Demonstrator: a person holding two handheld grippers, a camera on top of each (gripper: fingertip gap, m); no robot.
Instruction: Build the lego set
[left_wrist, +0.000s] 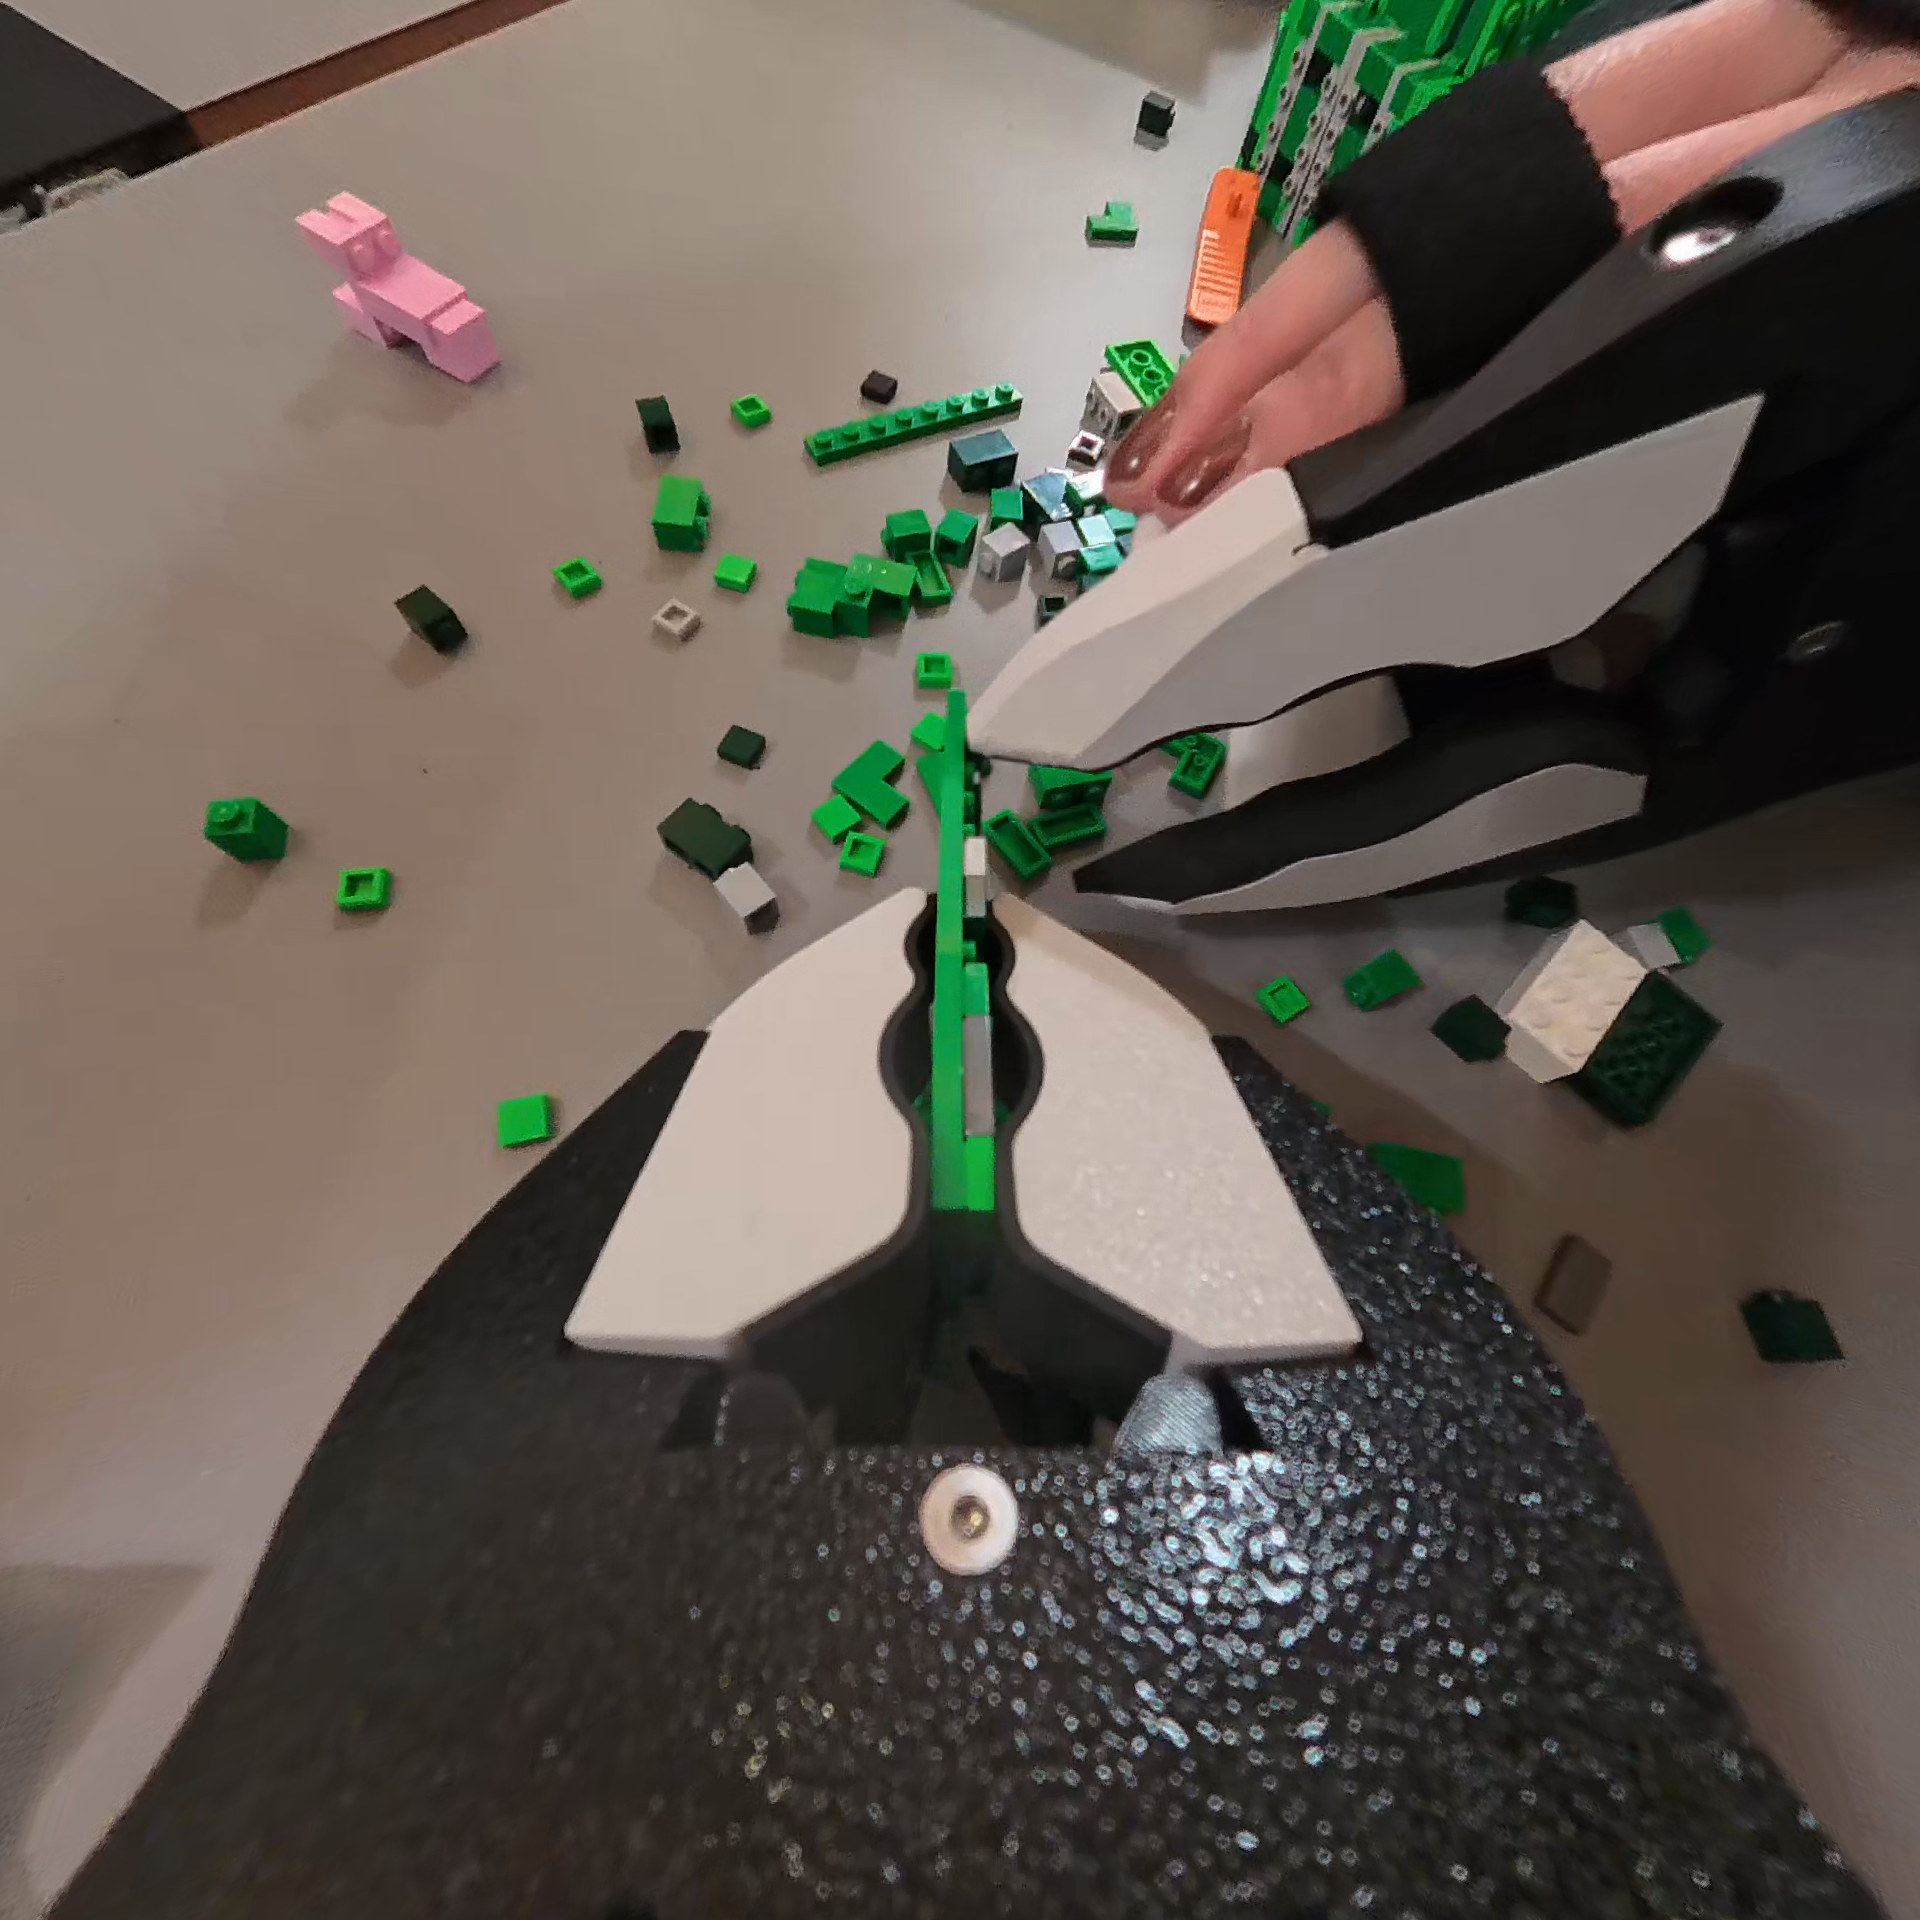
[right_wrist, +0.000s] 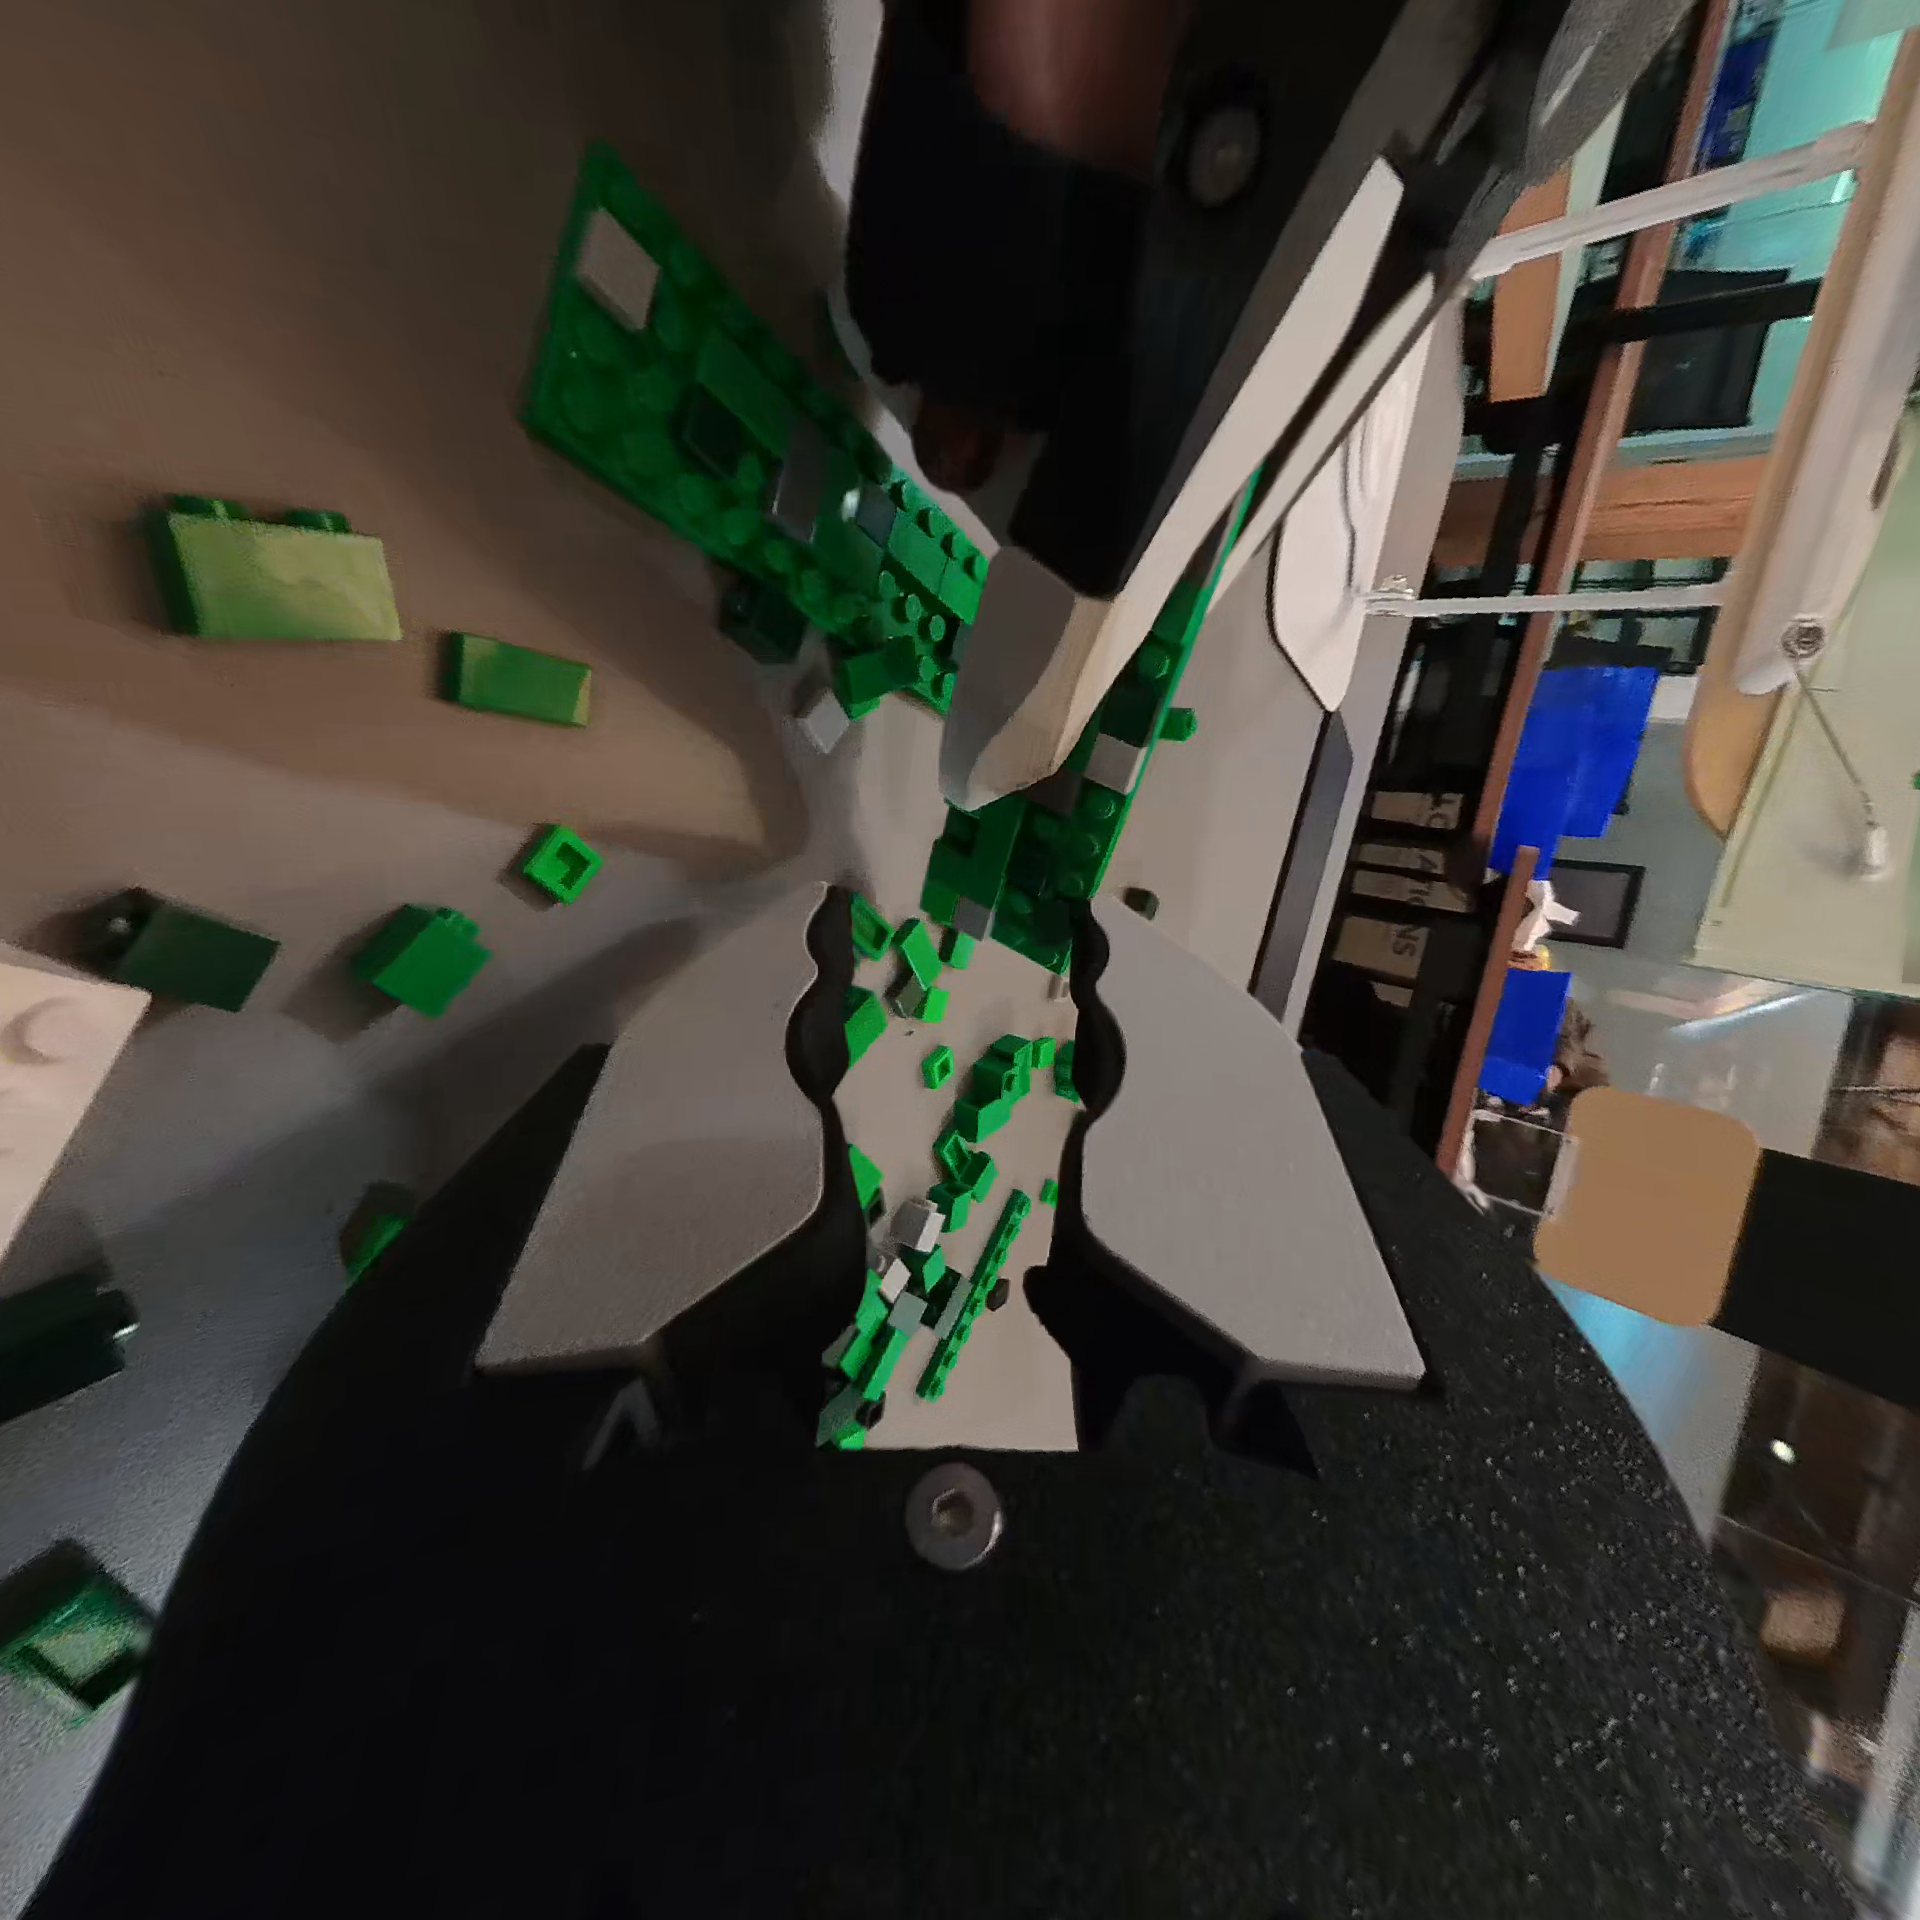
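1. Left gripper (left_wrist: 961, 914): jaws closed on the green plate (left_wrist: 951, 821), which stands edge-on between the white pads, with small green and grey tiles on its right face.
2. Right gripper (right_wrist: 961, 914): jaws parted, nothing between them; in the left wrist view its tips (left_wrist: 1023, 821) sit just beside the plate's far end, on its right.
3. Hand (left_wrist: 1247, 436): black fingerless glove, holding the right gripper.
4. Loose bricks (left_wrist: 862, 592): green, dark green and grey, scattered over the grey table (left_wrist: 260, 1039).
5. Pink pig figure (left_wrist: 400, 291): upright, well apart at far left.
6. Orange brick separator (left_wrist: 1218, 260): beside the green built section (left_wrist: 1309, 104) at the far edge.
7. White brick on dark green plate (left_wrist: 1579, 997): right of the grippers.
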